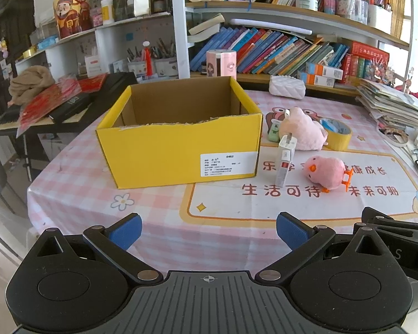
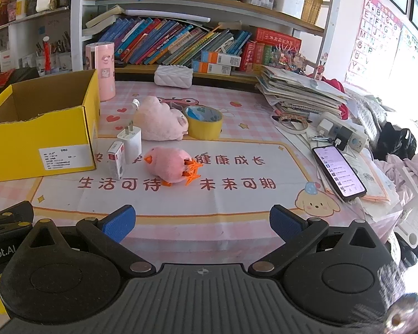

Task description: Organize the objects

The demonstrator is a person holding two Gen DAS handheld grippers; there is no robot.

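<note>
A pink checked tablecloth (image 2: 237, 97) fronts crowded bookshelves (image 2: 181, 41); ahead of both empty, spread grippers, left (image 1: 209, 232) and right (image 2: 202, 224), the pink chick (image 2: 170, 165) lies sideways, beak towards the yellow box (image 1: 178, 150)

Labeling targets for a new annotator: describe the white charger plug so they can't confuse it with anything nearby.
Start at the yellow cardboard box on the pink checked tablecloth. Off its labelled front corner stand two small white items. The charger plug is the plain white cube with two metal prongs pointing up, behind the red-and-white small carton.
</note>
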